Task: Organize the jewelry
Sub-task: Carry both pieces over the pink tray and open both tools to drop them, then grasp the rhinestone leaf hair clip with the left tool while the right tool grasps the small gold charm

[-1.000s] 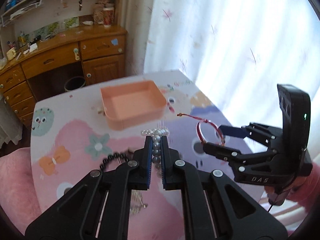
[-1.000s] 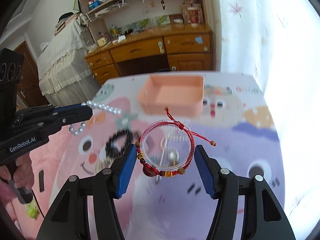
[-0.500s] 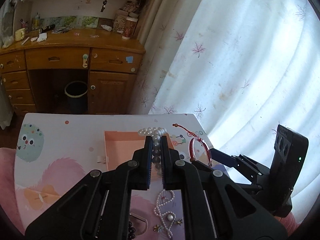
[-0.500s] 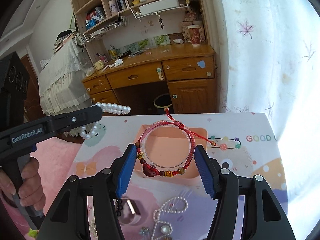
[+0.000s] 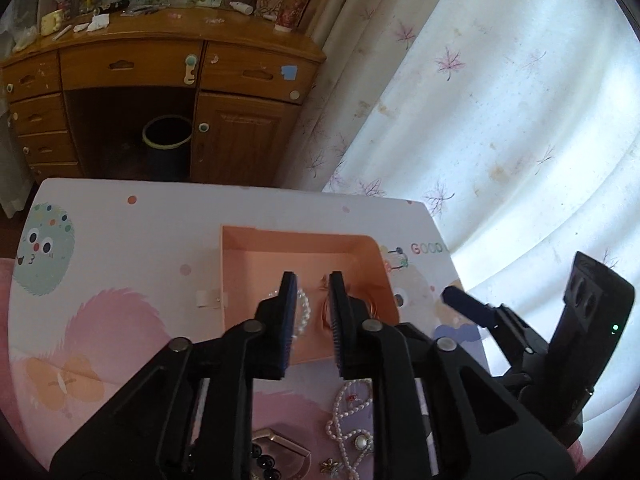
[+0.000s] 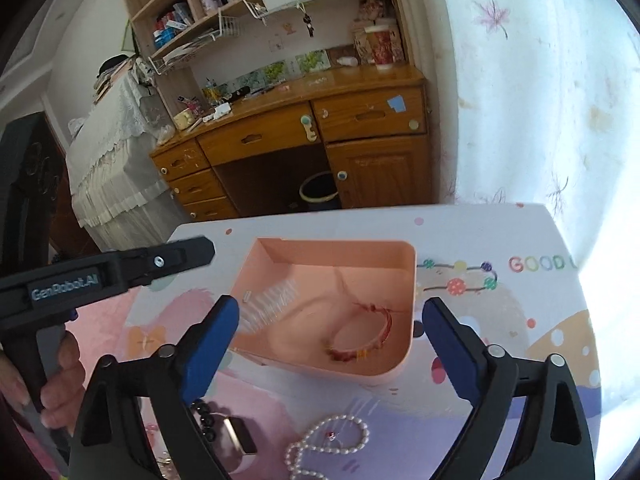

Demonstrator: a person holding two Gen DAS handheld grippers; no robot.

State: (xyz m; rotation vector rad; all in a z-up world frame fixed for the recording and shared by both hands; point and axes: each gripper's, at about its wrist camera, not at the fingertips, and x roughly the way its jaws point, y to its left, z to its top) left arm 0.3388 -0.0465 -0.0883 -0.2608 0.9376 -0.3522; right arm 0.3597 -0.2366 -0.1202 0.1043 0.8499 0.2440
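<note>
Both bracelets are now lying in the pink tray (image 6: 408,280); the red bracelet (image 6: 360,340) and pearl bracelet (image 5: 304,312) are no longer gripped. The left gripper (image 5: 312,312) and right gripper (image 6: 330,344) are opening, grasping nothing.

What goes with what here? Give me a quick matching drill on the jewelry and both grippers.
Things:
1. red bracelet
2. long pearl necklace
3. left gripper
4. right gripper

States:
A. on the table, nearer the camera than the pink tray
B. jaws opening wide, nothing between them
C. inside the tray
D. jaws opening a little, over the tray

Pairs: 1-C, 2-A, 3-D, 4-B
</note>
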